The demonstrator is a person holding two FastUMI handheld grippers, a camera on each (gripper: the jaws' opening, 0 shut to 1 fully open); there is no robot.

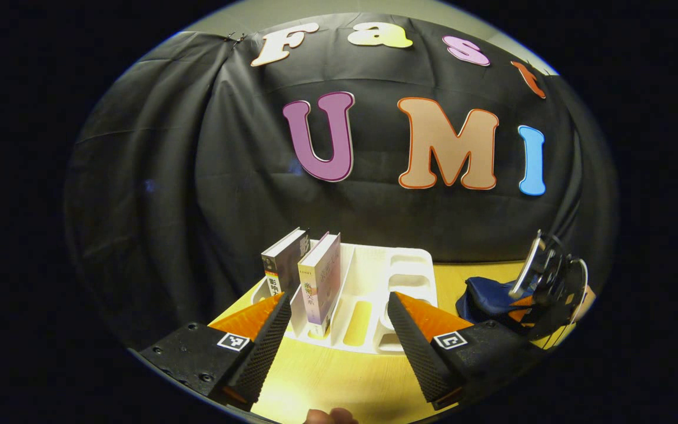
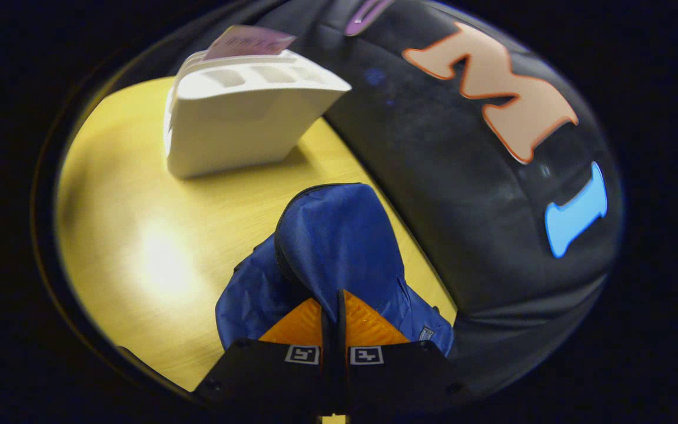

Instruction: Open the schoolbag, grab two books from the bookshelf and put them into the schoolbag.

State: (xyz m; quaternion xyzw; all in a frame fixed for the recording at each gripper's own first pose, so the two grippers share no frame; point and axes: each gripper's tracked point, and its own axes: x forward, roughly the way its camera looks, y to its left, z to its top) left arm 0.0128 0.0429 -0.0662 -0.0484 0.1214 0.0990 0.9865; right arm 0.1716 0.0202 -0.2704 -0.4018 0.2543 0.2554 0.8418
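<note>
The white bookshelf [image 1: 409, 265] stands on the yellow table straight ahead of my left gripper [image 1: 339, 297], which is open and holds nothing. Two books stand upright in its left slots: a dark one [image 1: 283, 262] and a pale purple one [image 1: 321, 277]. The blue schoolbag [image 1: 486, 294] lies to the right of the shelf, with my right gripper [image 1: 524, 309] down on it. In the right gripper view the right gripper [image 2: 332, 300] is shut, pinching the fabric of the schoolbag [image 2: 339, 235], whose flap rises just past the fingertips. Beyond it stand the bookshelf [image 2: 239, 123] and a book's top [image 2: 248, 42].
The wooden table [image 2: 139, 235] has bare surface between the bag and the shelf. The black cloth wall hangs close behind both. A person's fingertip [image 1: 330, 417] shows at the bottom edge of the left gripper view.
</note>
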